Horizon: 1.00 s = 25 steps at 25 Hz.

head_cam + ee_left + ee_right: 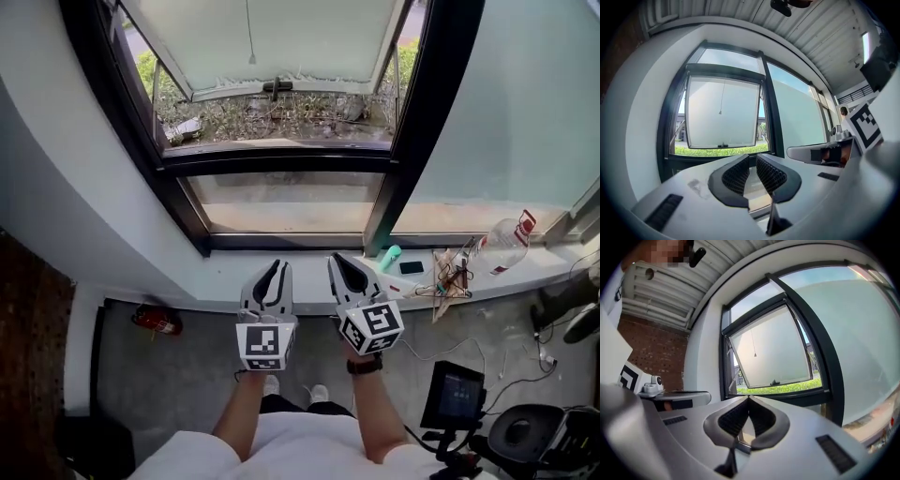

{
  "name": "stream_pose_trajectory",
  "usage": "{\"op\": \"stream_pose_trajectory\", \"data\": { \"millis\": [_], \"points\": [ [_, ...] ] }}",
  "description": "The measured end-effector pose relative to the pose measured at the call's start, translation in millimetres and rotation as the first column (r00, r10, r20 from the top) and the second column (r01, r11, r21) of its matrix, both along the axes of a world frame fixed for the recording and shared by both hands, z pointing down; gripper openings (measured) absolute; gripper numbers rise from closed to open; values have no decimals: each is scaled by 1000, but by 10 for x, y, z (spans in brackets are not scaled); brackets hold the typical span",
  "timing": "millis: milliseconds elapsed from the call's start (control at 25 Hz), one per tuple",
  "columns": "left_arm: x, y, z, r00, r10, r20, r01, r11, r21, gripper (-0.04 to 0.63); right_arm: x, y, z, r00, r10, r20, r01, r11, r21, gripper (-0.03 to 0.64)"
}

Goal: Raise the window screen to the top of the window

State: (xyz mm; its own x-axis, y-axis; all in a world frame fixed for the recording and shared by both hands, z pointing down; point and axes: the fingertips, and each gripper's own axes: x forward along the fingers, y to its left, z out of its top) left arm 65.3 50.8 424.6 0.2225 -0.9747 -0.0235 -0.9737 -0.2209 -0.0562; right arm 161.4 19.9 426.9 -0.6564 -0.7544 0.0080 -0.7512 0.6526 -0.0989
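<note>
The window screen [281,37] is a white panel filling the upper part of the black-framed window [281,161]. Its lower edge carries a small dark handle [273,88], and grass shows below it. A thin pull cord [250,42] hangs in front of the panel. The screen also appears in the left gripper view [723,115] and the right gripper view [771,350]. Both grippers are held low, well short of the window, above the sill. My left gripper [277,266] [750,157] has a narrow gap between its pads and holds nothing. My right gripper [336,260] [749,399] is shut and empty.
The white sill [234,277] carries a teal bottle [388,257], a black phone [411,267], tangled wires [450,277] and a clear plastic bottle [506,242]. On the floor lie a red object [157,322], a screen on a stand [454,396] and a chair [525,436].
</note>
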Motion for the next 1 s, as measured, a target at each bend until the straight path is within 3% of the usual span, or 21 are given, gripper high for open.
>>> {"op": "stream_pose_trajectory", "data": {
  "millis": [280, 480, 1000],
  "points": [
    [-192, 169, -262, 1000, -6, -12, 7, 999, 42, 51, -245, 177, -314, 999, -32, -4, 32, 997, 65, 0],
    [-303, 249, -294, 1000, -1, 5, 1, 999, 37, 51, -445, 183, -310, 999, -52, 17, 51, 998, 38, 0],
    [-544, 212, -397, 1000, 16, 21, -17, 998, 59, 51, -872, 218, -491, 995, -99, 17, 98, 991, 90, 0]
  ]
}}
